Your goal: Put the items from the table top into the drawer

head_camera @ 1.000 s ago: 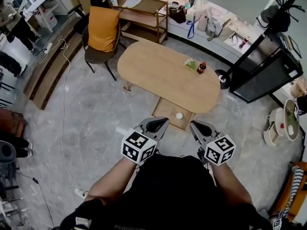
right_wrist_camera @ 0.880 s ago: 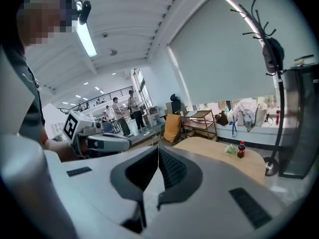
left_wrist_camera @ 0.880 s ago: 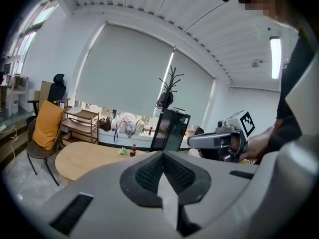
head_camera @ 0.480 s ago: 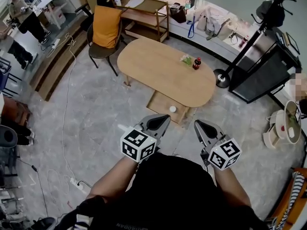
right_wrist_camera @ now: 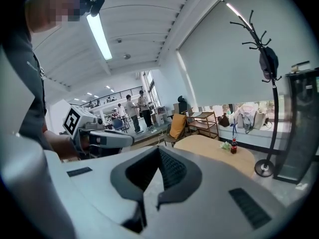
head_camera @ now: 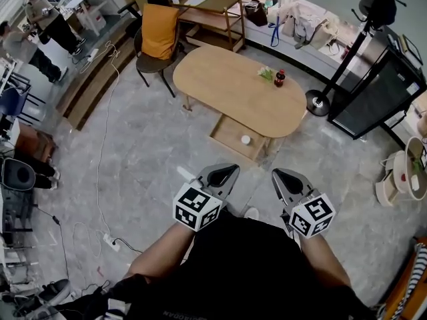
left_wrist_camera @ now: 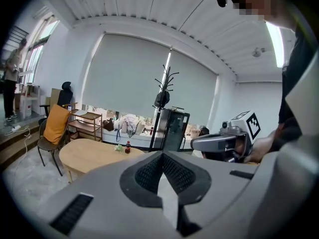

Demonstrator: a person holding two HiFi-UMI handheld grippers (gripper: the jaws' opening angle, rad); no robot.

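An oval wooden table [head_camera: 233,92] stands across the room from me. On its far right end are a dark cola bottle [head_camera: 279,78] and a small green-and-white item [head_camera: 267,74]. Below the table's near edge a wooden drawer [head_camera: 227,133] is pulled out, with a small white round thing [head_camera: 246,139] inside. My left gripper [head_camera: 223,174] and right gripper [head_camera: 285,179] are held side by side in front of me, well short of the drawer, both shut and empty. The bottle [left_wrist_camera: 127,147] and table [left_wrist_camera: 89,154] also show in the left gripper view, and the bottle [right_wrist_camera: 233,146] in the right gripper view.
A chair with an orange cushion [head_camera: 158,35] and a wooden shelf unit [head_camera: 208,12] stand behind the table. A coat stand [head_camera: 351,55] and black cabinet [head_camera: 377,89] are at the right. Cables [head_camera: 100,165] trail over the grey floor on the left. People [head_camera: 40,25] stand far left.
Both grippers have drawn back from the table together, still shut. The table and drawer now lie farther off, with more floor between them and the grippers.
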